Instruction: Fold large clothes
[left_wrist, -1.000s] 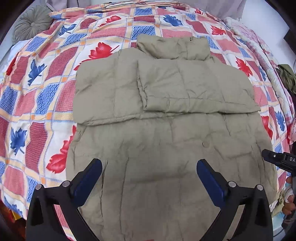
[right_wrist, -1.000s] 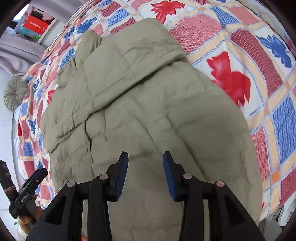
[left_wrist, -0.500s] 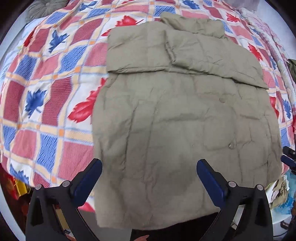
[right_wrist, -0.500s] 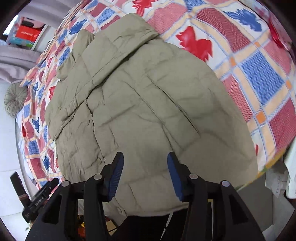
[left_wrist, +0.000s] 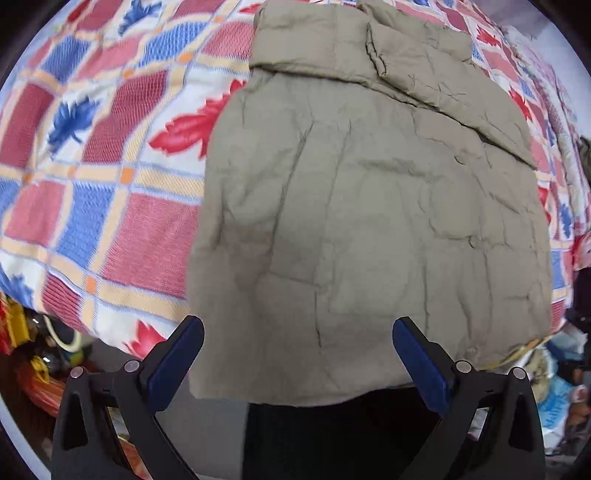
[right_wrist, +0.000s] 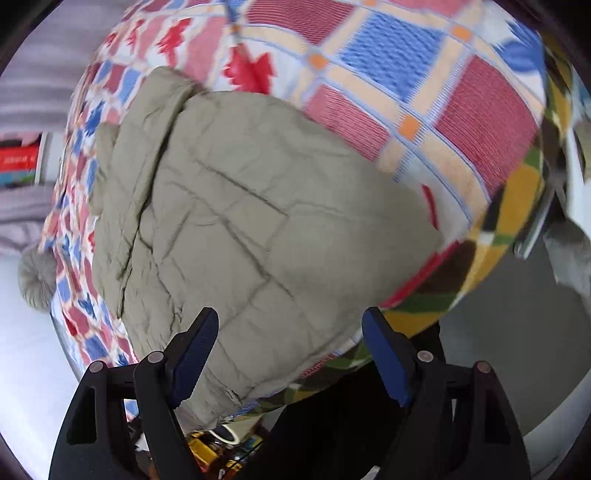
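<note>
A large olive quilted jacket lies flat on the bed, sleeves folded across its upper part and collar at the far end. Its bottom hem hangs slightly over the near bed edge. It also shows in the right wrist view. My left gripper is open and empty, hovering just above the hem near its left corner. My right gripper is open and empty, over the hem's right corner at the bed edge.
The bed carries a checked red, blue and white quilt with leaf prints. A grey round cushion sits at the far end. Clutter lies on the floor at the left and right of the bed.
Both grippers have pulled back toward the near bed edge and the hem. The right gripper's jaws have opened wider. The jacket has not moved.
</note>
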